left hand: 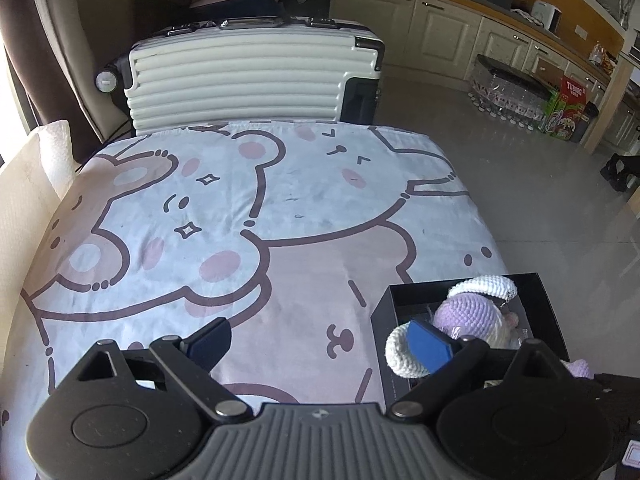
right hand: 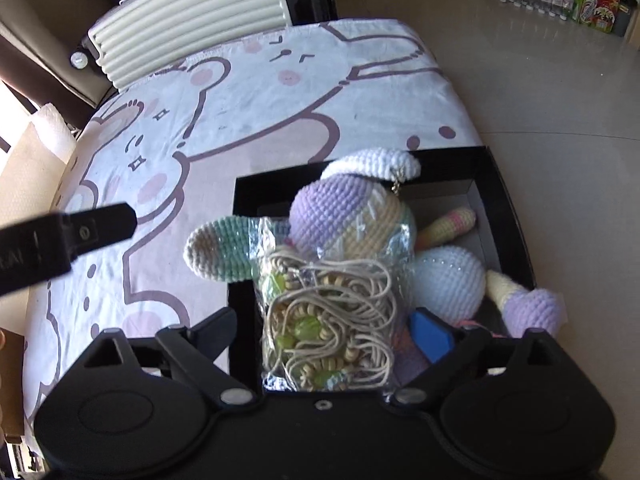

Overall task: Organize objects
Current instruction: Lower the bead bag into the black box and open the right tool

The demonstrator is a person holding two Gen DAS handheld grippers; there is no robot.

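A black open box (right hand: 506,200) sits at the near right corner of the table, which is covered by a cartoon-bear cloth (left hand: 240,208). In the box lie crocheted toys: a purple-and-white one (right hand: 340,208), a pale blue ball (right hand: 452,276), others partly hidden. A clear bag of beaded cord (right hand: 328,320) lies on top, between the open jaws of my right gripper (right hand: 328,332). My left gripper (left hand: 320,344) is open and empty above the cloth, left of the box (left hand: 548,300); its finger (right hand: 100,224) shows in the right wrist view.
A white ribbed suitcase (left hand: 248,76) stands behind the table's far edge. A paper-towel roll (left hand: 56,148) is at the left. Tiled floor lies to the right, with bottled water packs (left hand: 508,100) and cabinets beyond.
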